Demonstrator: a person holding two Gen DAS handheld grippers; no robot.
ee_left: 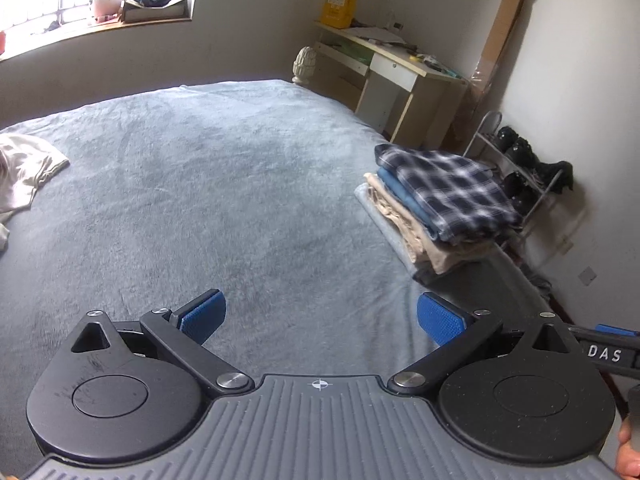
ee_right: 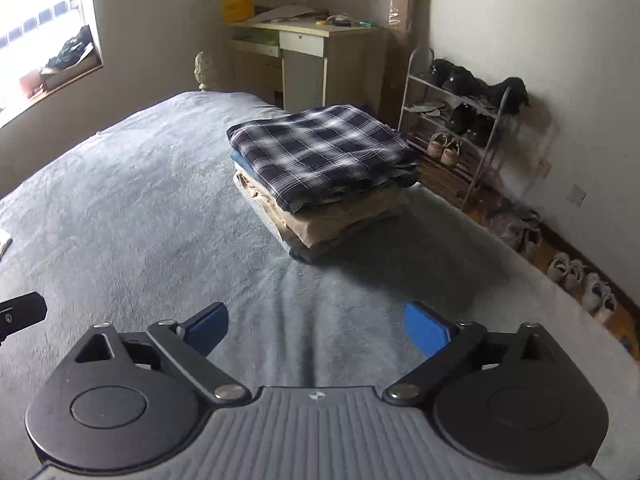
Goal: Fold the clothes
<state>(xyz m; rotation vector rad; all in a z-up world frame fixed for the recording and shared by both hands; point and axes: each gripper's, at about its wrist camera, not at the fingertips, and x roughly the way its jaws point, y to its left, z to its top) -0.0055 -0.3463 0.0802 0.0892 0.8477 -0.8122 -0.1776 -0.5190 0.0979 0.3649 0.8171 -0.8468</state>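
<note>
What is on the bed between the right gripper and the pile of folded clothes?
Nothing: in the right wrist view, only bare grey blanket lies between the open right gripper and the pile of folded clothes.

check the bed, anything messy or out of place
Mostly tidy. The stack by the bed's right edge is slightly uneven: the plaid shirt on top overhangs the layers below. One beige garment lies crumpled and unfolded at the far left. Both grippers, left and right, are open and empty.
</note>
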